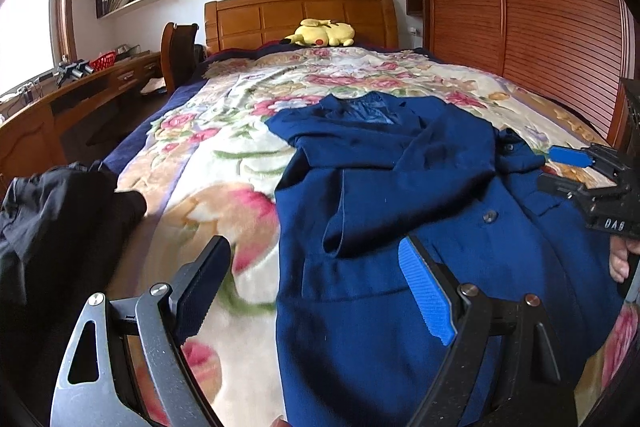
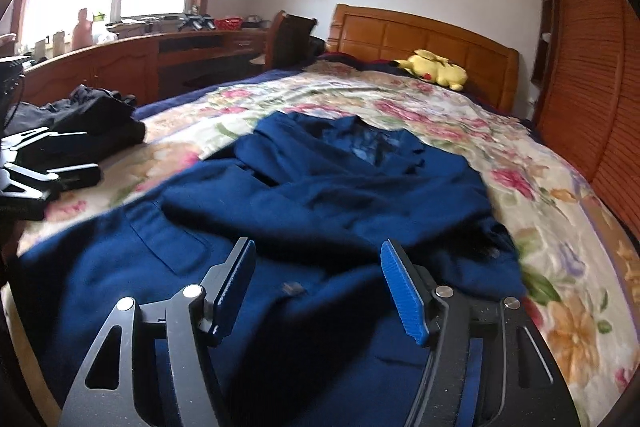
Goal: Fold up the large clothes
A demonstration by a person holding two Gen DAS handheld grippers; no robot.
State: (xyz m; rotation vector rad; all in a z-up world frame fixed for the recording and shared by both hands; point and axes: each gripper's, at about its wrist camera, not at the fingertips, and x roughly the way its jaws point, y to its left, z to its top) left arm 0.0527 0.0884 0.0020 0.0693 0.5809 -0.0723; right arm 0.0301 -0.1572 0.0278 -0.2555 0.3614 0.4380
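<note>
Between your left gripper's point(image 1: 316, 287) parted fingers, bare floral blanket point(image 1: 224, 163) lies open ahead. Black clothes point(image 1: 60, 223) crowd outside the left finger; the blue coat point(image 1: 400, 195) spreads under the right finger.

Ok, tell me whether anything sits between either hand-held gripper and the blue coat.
Nothing visible does. The blue coat lies spread on the floral blanket, directly under the open right hand-held gripper. The open left hand-held gripper hangs at the coat's edge. The dark clothes pile and yellow plush toy lie well aside.

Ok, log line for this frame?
dark blue wool coat: flat on floral blanket, sleeves folded in | left gripper: open, empty | right gripper: open, empty
</note>
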